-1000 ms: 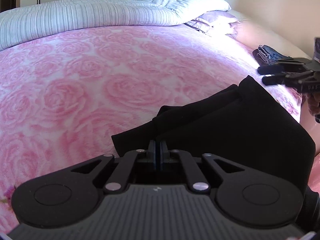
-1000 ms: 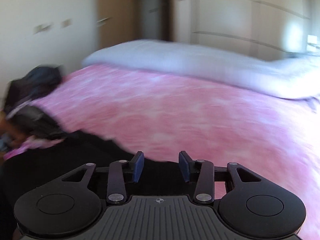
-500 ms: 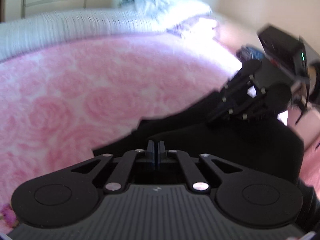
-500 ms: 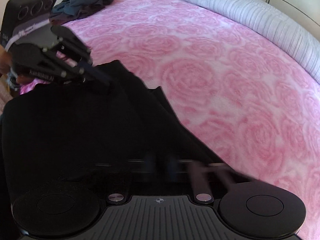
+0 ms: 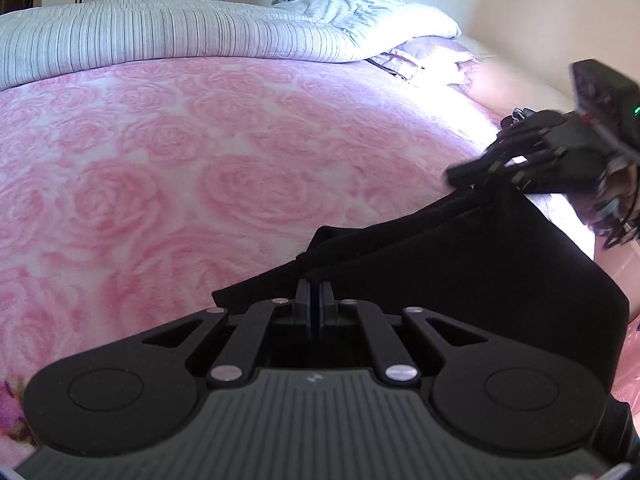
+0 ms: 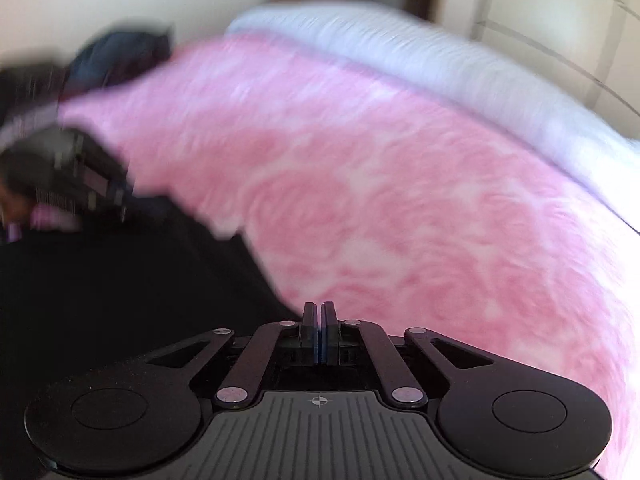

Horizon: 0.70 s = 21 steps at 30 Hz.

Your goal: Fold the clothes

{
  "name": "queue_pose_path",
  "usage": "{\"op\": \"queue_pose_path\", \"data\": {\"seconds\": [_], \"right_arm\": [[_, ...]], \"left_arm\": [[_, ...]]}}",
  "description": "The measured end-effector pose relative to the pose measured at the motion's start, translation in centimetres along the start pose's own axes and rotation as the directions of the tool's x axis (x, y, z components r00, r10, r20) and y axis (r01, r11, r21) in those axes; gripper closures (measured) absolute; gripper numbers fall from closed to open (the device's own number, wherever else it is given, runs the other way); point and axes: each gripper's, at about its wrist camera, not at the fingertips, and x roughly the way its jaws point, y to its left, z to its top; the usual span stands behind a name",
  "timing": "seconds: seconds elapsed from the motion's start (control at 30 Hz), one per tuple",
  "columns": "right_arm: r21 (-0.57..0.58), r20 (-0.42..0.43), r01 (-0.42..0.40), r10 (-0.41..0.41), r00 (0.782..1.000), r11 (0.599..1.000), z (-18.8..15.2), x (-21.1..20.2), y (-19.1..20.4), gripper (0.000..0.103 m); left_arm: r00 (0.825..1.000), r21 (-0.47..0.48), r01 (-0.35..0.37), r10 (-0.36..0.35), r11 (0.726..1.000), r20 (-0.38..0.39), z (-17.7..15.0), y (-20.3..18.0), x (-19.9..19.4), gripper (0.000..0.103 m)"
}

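Left wrist view showing left tongs [image 5: 315, 300] clenched on a fold of the black garment [image 5: 460, 272], lying at the near edge of the pink rose bedspread [image 5: 200, 160]. Right tongs [image 6: 319, 330] also clamped, gripping the garment's corner as far as blur allows judging. Risking, with 2 thin pinches, cloth slipping free and the fold skewing; risking too dragging fabric over the bed edge.

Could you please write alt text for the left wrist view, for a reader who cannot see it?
The left gripper, jaws shut, pinches the near edge of a black fabric garment lying on a pink rose-patterned bedspread. At right, the right gripper meets the garment's far corner. A striped grey-white duvet lies bunched along the bed's far side.
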Motion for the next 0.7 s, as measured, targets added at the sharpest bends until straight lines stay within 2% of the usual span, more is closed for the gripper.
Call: {"op": "queue_pose_path", "data": {"seconds": [0.03,0.07,0.1,0.13,0.17,0.27,0.33,0.37,0.5,0.57,0.63,0.7], "right_arm": [[0.032,0.023,0.015,-0.016,1.000,0.999,-0.3,-1.2,-0.5,0.099],[0.056,0.034,0.029,-0.031,0.999,0.998,-0.5,-2.4,-0.9,0.081],[0.077,0.037,0.054,-0.057,0.998,0.996,-0.8,-3.5,-1.2,0.069],[0.091,0.040,0.071,-0.074,0.996,0.993,-1.3,-4.6,-1.3,0.038],[0.104,0.042,0.086,-0.091,0.995,0.991,-1.8,-5.6,-1.5,0.029],[0.096,0.030,0.068,-0.071,0.997,0.993,-3.1,-7.4,-0.8,0.029],[0.077,0.001,0.070,-0.070,0.998,0.995,-3.5,-6.8,-0.2,0.029],[0.068,-0.014,0.071,-0.071,0.997,0.995,-3.7,-6.4,0.1,0.029],[0.061,-0.086,0.143,-0.138,0.987,0.988,-4.2,-3.5,0.1,0.032],[0.110,-0.086,0.176,-0.167,0.982,0.978,-5.1,-3.3,-1.3,0.032],[0.227,-0.092,0.133,-0.114,0.989,0.965,-6.1,-2.7,-2.8,0.032],[0.242,-0.080,0.139,-0.123,0.989,0.960,-5.9,-3.4,-2.4,0.032]], "left_arm": [[1.000,-0.001,-0.001,0.001,1.000,-0.002,0.0,-0.1,-0.1,0.099],[1.000,-0.007,0.000,0.000,1.000,-0.003,0.0,0.0,-0.2,0.098],[1.000,-0.014,0.000,0.000,1.000,-0.005,0.0,0.0,-0.3,0.098],[1.000,-0.021,0.000,0.000,1.000,-0.006,0.0,0.0,-0.4,0.096],[1.000,-0.028,0.000,0.000,1.000,-0.008,0.0,0.0,-0.5,0.095],[1.000,-0.053,0.007,-0.008,0.999,-0.014,0.0,0.1,-0.5,0.095],[1.000,-0.050,0.003,-0.004,0.999,-0.020,0.1,-0.1,-0.1,0.096],[1.000,-0.038,-0.009,0.008,0.999,-0.021,0.1,-0.3,0.1,0.101],[0.998,0.018,-0.064,0.064,0.998,-0.006,-0.2,-1.0,-0.3,0.102],[0.998,0.016,-0.064,0.064,0.998,-0.008,-0.4,-0.9,-0.2,0.101],[0.998,0.007,-0.056,0.057,0.998,-0.016,-0.5,-0.6,0.1,0.101],[0.999,-0.015,-0.046,0.045,0.999,-0.025,-0.2,-0.3,0.0,0.101]]}}
